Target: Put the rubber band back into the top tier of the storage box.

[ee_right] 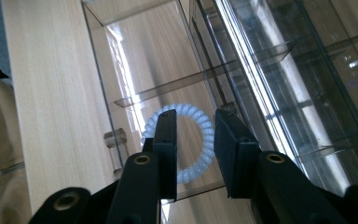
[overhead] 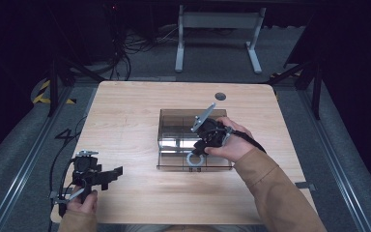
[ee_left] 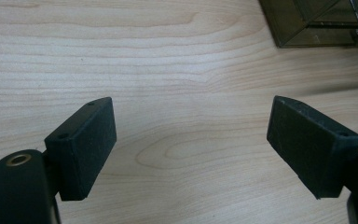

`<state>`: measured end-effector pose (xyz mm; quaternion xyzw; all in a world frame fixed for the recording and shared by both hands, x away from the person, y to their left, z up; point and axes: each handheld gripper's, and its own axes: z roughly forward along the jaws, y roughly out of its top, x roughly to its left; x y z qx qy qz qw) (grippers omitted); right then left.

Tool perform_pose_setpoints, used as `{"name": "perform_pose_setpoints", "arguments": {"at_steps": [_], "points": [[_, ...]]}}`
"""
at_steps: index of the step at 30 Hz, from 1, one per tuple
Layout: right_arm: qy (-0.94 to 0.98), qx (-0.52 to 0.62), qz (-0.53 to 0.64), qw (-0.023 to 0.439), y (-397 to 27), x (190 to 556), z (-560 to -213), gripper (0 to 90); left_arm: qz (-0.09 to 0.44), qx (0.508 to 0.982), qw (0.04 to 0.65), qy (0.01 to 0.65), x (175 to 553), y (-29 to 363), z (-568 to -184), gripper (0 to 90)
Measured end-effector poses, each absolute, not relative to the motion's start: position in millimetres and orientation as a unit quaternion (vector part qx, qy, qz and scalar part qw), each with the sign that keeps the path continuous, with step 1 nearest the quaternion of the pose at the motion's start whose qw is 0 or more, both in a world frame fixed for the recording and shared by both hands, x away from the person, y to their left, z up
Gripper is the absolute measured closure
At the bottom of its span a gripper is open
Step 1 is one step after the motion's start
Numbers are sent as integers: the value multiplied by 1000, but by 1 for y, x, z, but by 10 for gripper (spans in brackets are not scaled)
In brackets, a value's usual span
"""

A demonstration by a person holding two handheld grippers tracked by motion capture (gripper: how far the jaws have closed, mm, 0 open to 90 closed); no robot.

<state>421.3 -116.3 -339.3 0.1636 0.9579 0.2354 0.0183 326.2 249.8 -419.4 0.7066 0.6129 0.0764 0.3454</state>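
Note:
A pale blue spiral hair tie [overhead: 194, 160] [ee_right: 204, 125] lies in the front compartment of a smoky see-through organiser box [overhead: 174, 122] [ee_right: 121, 100] at the table's middle. My right gripper [overhead: 198, 149] [ee_right: 196, 115] points down into that compartment, open, its jaws a little apart just above the ring; the left jaw hides part of the ring and neither pad presses on it. My left gripper [overhead: 112, 176] [ee_left: 191, 135] rests low over bare wood near the front left corner, wide open with nothing between its pads [ee_left: 86, 144].
The wooden table [overhead: 130, 111] has a dark cable hole [overhead: 220, 96] near its far edge. A corner of the box [ee_left: 307, 23] reaches into the left gripper view at top right. Cables and a white desk frame [overhead: 217, 29] stand on the floor beyond the table.

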Motion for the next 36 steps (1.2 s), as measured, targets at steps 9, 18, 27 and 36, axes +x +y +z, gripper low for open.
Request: {"name": "perform_pose_setpoints", "arguments": {"at_steps": [9,18,27,36], "points": [[947,154,281,26,-123,414,-323,700,77,707,345,613,326,249,-420,163],[938,157,307,34,-132,408,-312,694,77,706,346,613,326,249,-419,164],[933,163,319,37,-144,405,-307,689,77,706,345,614,326,249,-419,163],[928,157,335,44,-156,402,-304,652,78,706,344,614,326,249,-419,163]]}}
